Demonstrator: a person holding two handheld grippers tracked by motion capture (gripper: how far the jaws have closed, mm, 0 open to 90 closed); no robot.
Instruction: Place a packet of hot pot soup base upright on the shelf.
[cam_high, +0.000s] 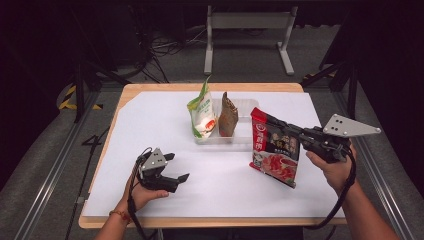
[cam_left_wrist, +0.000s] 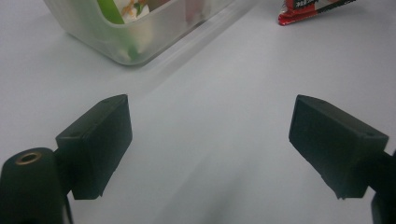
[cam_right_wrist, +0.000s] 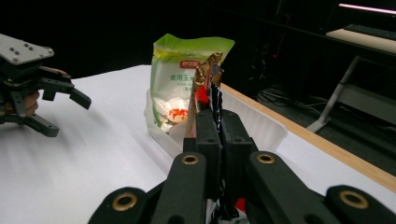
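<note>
A red and black food pouch (cam_high: 274, 150) hangs upright over the white table, right of centre. My right gripper (cam_high: 286, 128) is shut on its top right edge. In the right gripper view the jaws (cam_right_wrist: 218, 119) pinch the pouch's thin edge (cam_right_wrist: 215, 91). A clear plastic tray (cam_high: 241, 141) at the table's middle holds a green and white bag (cam_high: 201, 112) and a brown bag (cam_high: 228, 116), both standing. My left gripper (cam_high: 177, 166) rests low at front left, open and holding nothing. Its jaws (cam_left_wrist: 210, 116) stand wide over bare white surface, short of the tray's corner (cam_left_wrist: 140, 42).
A white sheet (cam_high: 150, 125) covers the wooden tabletop, whose edge (cam_high: 210, 86) shows at the back. Beyond the table stand a grey metal frame (cam_high: 247, 20) and floor cables (cam_high: 165, 47). Dark stands flank both sides.
</note>
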